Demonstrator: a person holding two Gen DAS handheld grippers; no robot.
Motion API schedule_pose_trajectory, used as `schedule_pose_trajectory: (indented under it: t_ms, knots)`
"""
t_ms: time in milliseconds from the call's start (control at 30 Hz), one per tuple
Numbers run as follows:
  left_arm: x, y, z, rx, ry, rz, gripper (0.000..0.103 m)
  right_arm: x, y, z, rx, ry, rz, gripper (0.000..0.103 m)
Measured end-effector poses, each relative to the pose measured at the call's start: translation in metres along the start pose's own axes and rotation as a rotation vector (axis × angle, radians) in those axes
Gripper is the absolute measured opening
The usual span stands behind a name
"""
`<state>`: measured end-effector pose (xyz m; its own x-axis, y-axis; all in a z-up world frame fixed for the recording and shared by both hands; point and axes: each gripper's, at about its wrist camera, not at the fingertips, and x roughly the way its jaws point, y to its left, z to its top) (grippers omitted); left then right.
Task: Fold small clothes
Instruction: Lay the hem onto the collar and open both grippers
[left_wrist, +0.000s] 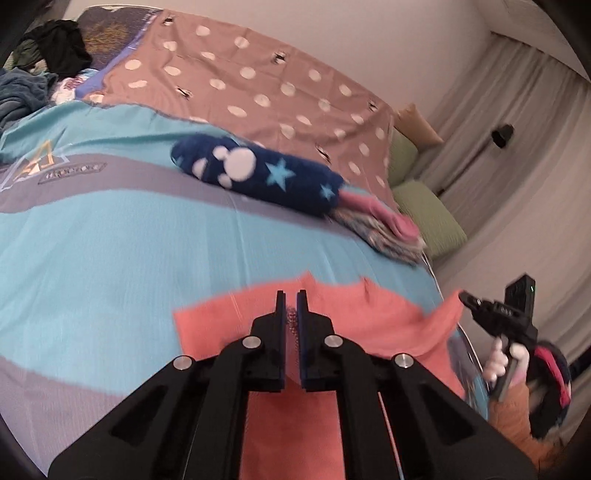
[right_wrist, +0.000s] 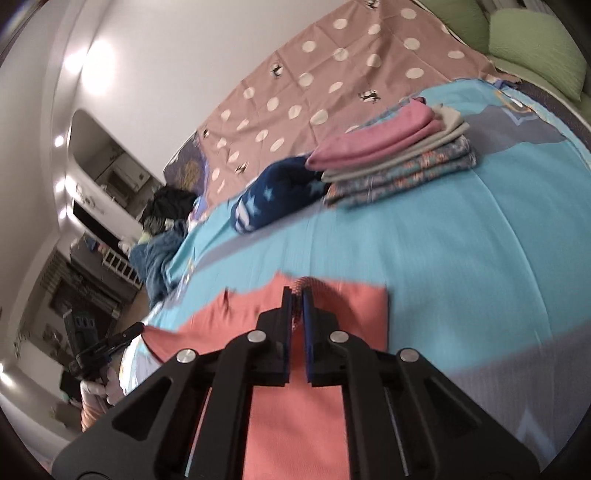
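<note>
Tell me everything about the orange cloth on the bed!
The orange cloth is plain salmon-orange, soft-looking fabric with a small dark mark near one edge. It lies mostly flat on the blue bedspread, near the bed's edge, with one corner lifted. The left hand-held gripper and the right hand-held gripper each have their fingers closed on a bunched bit of it. It sits apart from the folded pile and touches no other clothes.
</note>
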<state>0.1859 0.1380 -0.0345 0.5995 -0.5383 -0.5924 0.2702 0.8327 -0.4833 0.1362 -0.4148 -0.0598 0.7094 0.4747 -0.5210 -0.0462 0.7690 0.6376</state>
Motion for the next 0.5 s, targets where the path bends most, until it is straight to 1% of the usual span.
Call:
schedule_pose_trajectory:
  t_ms: [33,100,133,167,200,233,267,300,333,367,433,500]
  knots:
    - [0.013,0.007,0.008,0.001,-0.009,0.034,0.005,0.007,-0.004,0.006,0.015,-0.001,-0.014,0.009]
    - [0.033,0.021,0.015,-0.015,0.003,0.101,0.005,0.028,-0.017,0.018,0.048,0.003,-0.108,0.018]
    - [0.043,0.032,0.014,-0.056,0.026,0.120,0.006,0.035,-0.023,0.019,0.058,0.010,-0.152,0.020]
    - [0.048,0.041,0.012,-0.091,0.046,0.110,0.007,0.041,-0.029,0.017,0.067,0.029,-0.170,0.020]
    - [0.049,0.046,0.011,-0.106,0.051,0.098,0.010,0.044,-0.031,0.014,0.067,0.043,-0.156,0.025]
    - [0.049,0.050,0.008,-0.107,0.050,0.088,0.018,0.045,-0.033,0.011,0.060,0.052,-0.146,0.030]
    - [0.048,0.052,0.006,-0.101,0.048,0.089,0.029,0.045,-0.034,0.007,0.042,0.058,-0.148,0.031]
    - [0.049,0.053,0.004,-0.092,0.052,0.089,0.034,0.046,-0.035,0.004,0.012,0.068,-0.164,0.033]
    - [0.052,0.053,0.002,-0.081,0.071,0.084,0.041,0.048,-0.036,0.002,-0.014,0.083,-0.181,0.033]
    - [0.057,0.052,0.001,-0.068,0.098,0.077,0.041,0.050,-0.037,0.002,-0.023,0.094,-0.188,0.034]
    - [0.070,0.050,0.000,-0.037,0.150,0.068,0.042,0.056,-0.039,0.002,-0.022,0.126,-0.166,0.045]
    - [0.082,0.047,0.000,-0.019,0.176,0.067,0.042,0.064,-0.038,0.006,-0.030,0.141,-0.150,0.050]
